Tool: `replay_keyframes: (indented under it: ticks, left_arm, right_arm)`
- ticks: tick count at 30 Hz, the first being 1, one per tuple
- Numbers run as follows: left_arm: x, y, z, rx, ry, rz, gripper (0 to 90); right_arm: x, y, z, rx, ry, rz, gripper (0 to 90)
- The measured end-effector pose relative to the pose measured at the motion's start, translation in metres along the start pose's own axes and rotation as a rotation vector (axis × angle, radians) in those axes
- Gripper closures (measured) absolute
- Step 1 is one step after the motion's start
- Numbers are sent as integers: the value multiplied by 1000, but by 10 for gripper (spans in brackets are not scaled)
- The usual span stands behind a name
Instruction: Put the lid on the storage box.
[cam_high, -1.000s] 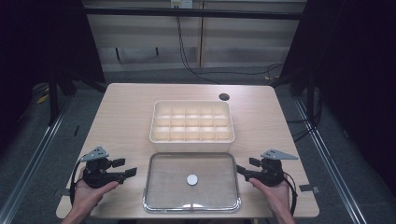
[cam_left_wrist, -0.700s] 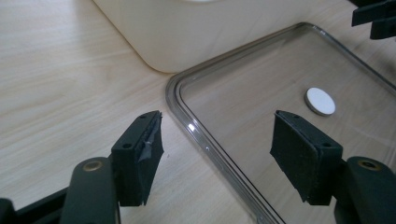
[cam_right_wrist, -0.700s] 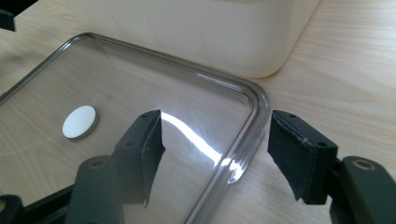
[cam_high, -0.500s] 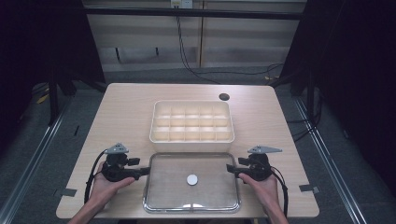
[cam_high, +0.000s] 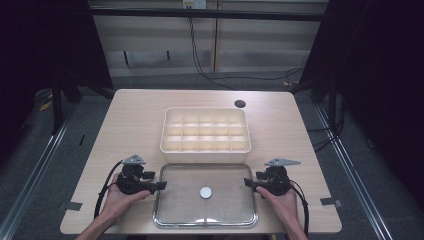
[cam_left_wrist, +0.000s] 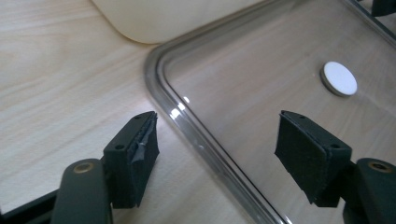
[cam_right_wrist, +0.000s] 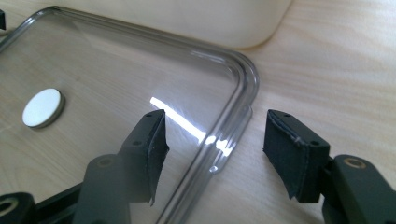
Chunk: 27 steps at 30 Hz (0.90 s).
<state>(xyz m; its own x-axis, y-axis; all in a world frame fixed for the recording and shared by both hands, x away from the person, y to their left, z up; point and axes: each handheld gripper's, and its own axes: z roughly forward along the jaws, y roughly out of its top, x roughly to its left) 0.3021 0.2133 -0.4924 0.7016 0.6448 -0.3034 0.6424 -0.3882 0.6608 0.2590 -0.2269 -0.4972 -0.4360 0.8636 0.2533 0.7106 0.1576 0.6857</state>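
Straddling clear lid (cam_high: 220, 212) rims: my left gripper (cam_high: 161, 185) at 9 o'clock, right gripper (cam_high: 246, 183) at 3; both wide, right's jaws just been closing.

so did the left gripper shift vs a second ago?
Yes. In the high view the left gripper has come inward toward the clear lid, now at its left edge; a second ago it sat well off it. The lid hasn't moved.

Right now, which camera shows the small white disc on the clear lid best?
The left gripper view: the white disc is large, sharp and unobstructed, on the clear lid. The right gripper view shows it near the left edge, similarly close. The high view shows it as a tiny dot at mid-lid.
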Motion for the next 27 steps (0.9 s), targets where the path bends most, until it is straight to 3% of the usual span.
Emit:
replay_keyframes:
  ticks: [3, 5, 8, 14, 16, 21, 27]
  left_arm:
    - [-4, -3, 4, 14, 7, 15, 289]
    - [-4, -2, 5, 15, -9, 4, 294]
    - [-6, -3, 5, 18, -29, 29, 352]
    - [-9, -5, 5, 14, -20, 20, 351]
    - [-8, -5, 4, 13, 7, 13, 358]
    - [-7, -3, 6, 13, -35, 14, 299]
    - [-6, -2, 7, 11, -38, -3, 294]
  right_arm:
    - [0, -3, 1, 12, 1, 7, 375]
    - [1, -3, 2, 2, 10, 9, 382]
    - [4, -3, 4, 7, 35, 17, 392]
    - [4, -4, 4, -4, 33, 23, 423]
    - [5, -4, 4, -2, 27, 24, 426]
    - [5, -4, 5, -13, 28, 30, 425]
    - [2, -7, 6, -63, 36, 112, 472]
